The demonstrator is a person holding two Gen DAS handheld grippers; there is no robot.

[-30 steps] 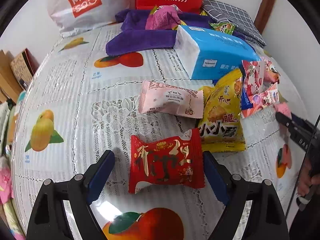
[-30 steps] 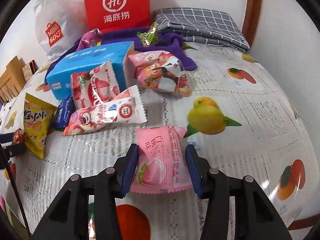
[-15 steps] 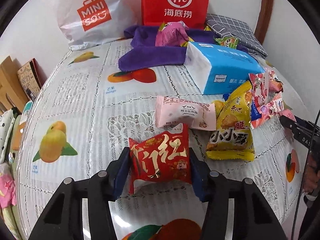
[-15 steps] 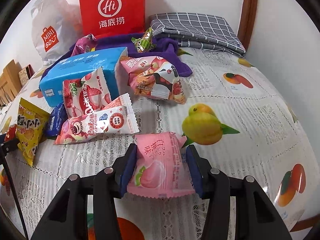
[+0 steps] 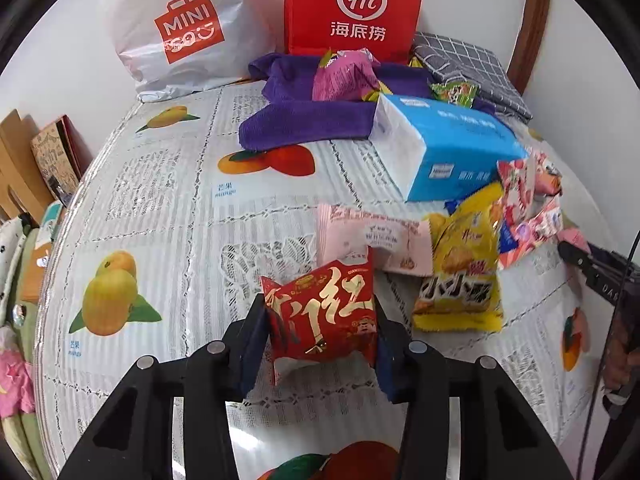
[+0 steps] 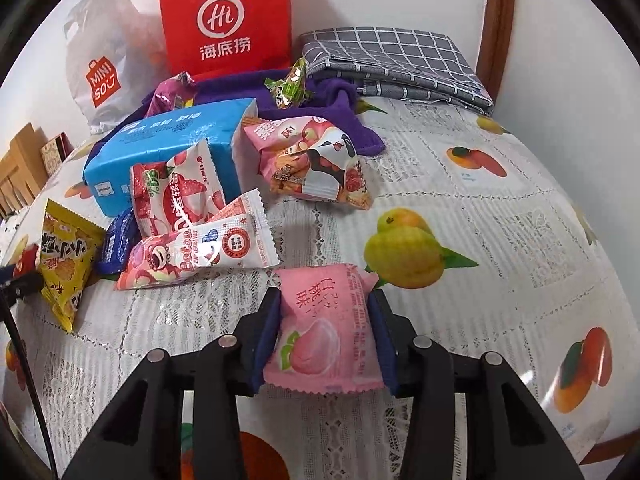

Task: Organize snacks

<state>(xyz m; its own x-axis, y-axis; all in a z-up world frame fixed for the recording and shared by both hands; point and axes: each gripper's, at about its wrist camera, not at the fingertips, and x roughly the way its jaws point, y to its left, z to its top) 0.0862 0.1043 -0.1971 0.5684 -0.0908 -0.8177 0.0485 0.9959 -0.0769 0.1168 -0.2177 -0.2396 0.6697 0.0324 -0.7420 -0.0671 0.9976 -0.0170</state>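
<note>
at the lower centre of each view, the left hand-held gripper is closing on a red snack packet and the right hand-held gripper on a pink peach packet, so the slick, air-puffed wrappers could be squeezed out or burst above the desk.

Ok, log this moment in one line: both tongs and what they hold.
left tongs: closing on red snack packet | right tongs: closing on pink peach packet | other snacks: on fruit-print tablecloth
</note>
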